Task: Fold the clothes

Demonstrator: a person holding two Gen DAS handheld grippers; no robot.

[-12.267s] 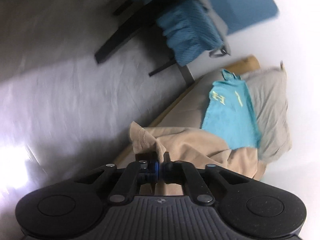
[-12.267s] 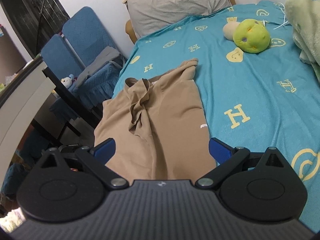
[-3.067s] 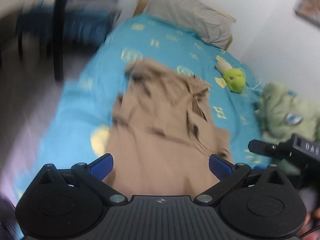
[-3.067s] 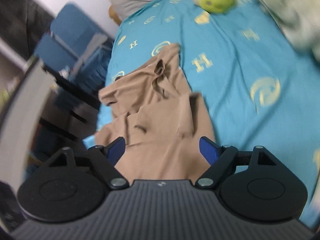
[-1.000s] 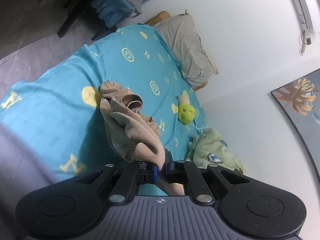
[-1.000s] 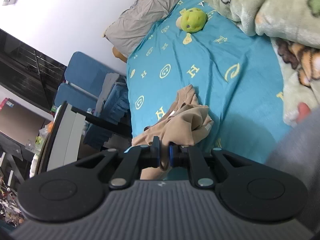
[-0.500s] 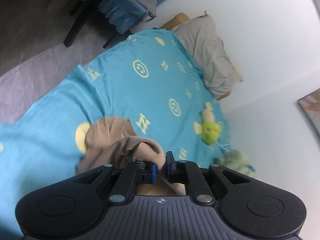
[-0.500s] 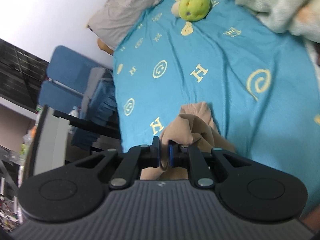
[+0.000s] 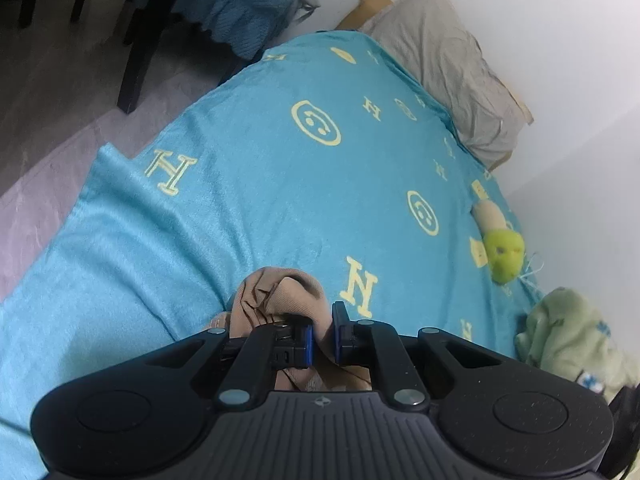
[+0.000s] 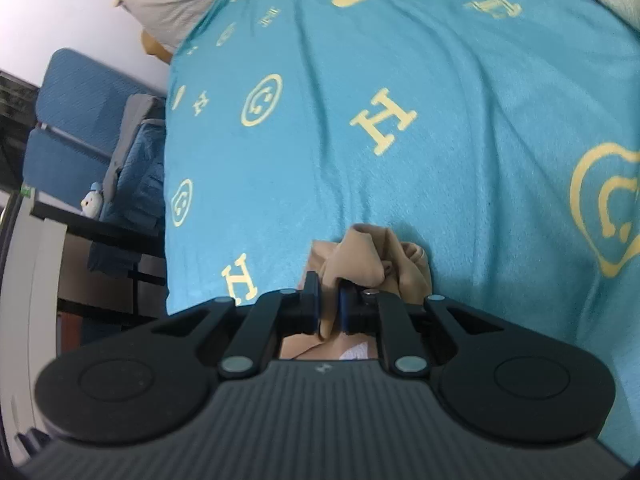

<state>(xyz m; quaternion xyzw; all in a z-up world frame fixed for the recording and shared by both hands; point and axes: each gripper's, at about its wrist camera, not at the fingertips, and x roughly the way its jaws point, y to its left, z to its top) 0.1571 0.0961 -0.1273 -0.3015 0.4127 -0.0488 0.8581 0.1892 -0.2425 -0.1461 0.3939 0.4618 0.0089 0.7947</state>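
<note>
The work surface is a bed covered by a turquoise blanket (image 9: 256,184) printed with yellow letters and smiley faces; a grey pillow (image 9: 444,80) lies at its head, a green plush toy (image 9: 502,254) near the white wall, and a blue chair (image 10: 76,128) beside the bed. The left gripper (image 9: 322,338) and right gripper (image 10: 329,308) are each clamped on a bunched fold of the tan garment (image 9: 280,296), which rests on the blanket directly under both tools.

Yellow "H" letters — printed across the teal bedspread (image 10: 460,80)
</note>
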